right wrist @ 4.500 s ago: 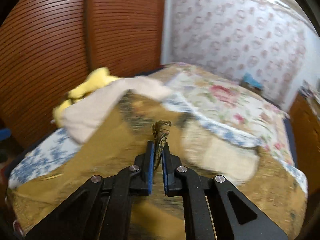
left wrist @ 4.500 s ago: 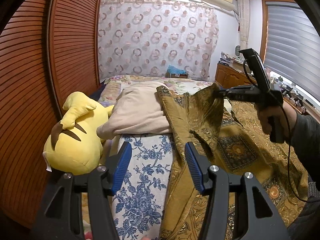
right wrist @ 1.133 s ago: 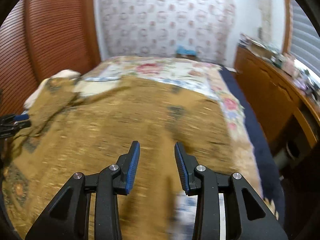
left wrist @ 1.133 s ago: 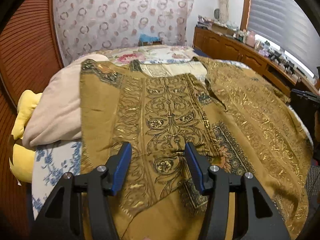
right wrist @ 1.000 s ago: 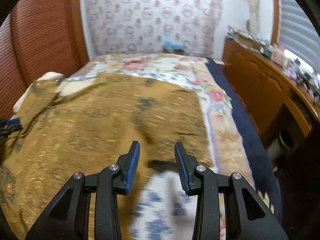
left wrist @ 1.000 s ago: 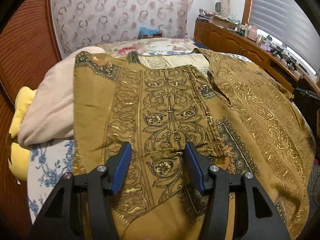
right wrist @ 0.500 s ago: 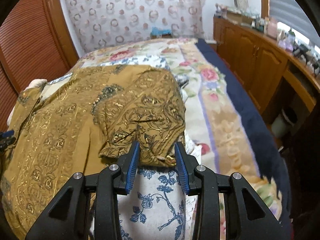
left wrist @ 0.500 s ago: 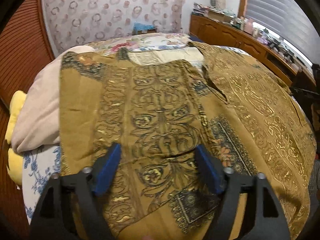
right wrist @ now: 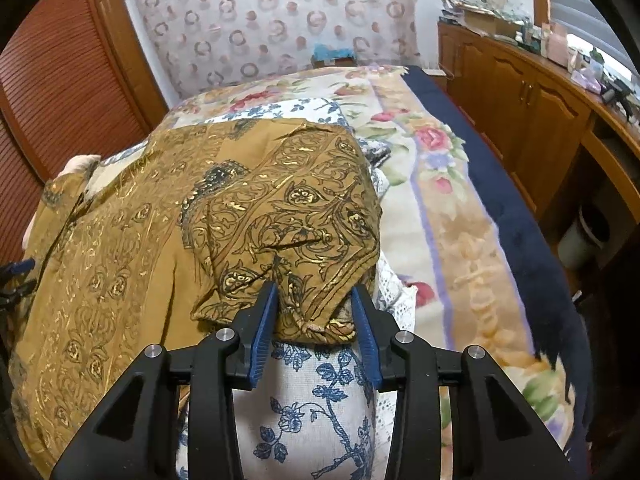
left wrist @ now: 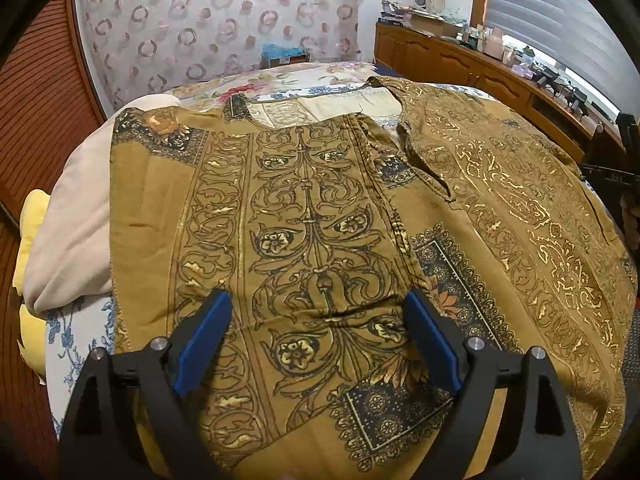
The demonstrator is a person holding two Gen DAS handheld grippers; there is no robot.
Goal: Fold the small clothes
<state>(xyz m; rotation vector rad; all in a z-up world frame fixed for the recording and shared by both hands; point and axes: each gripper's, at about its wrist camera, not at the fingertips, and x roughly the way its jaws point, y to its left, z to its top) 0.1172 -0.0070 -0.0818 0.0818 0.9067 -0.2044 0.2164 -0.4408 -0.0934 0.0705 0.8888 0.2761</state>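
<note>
A mustard tunic with gold and black scrollwork lies spread face up on the bed, neckline at the far end. My left gripper hovers over its lower front panel. Its jaws are opening wide, and the cloth lies flat below them, not pinched. In the right wrist view one sleeve is folded onto the bed's blue floral sheet. My right gripper stands partly open astride the sleeve's bunched cuff. The cuff lies between the blue pads, which do not squeeze it.
A beige blanket and a yellow plush toy lie left of the tunic. Louvred wooden doors run along the left, and a wooden cabinet with clutter on top runs along the right. A flowered bedspread covers the bed beyond the sleeve.
The tunic, earlier held up by the right gripper, now lies spread flat. The left jaws have widened. The right gripper swung to the sleeve end and now straddles the cuff.
</note>
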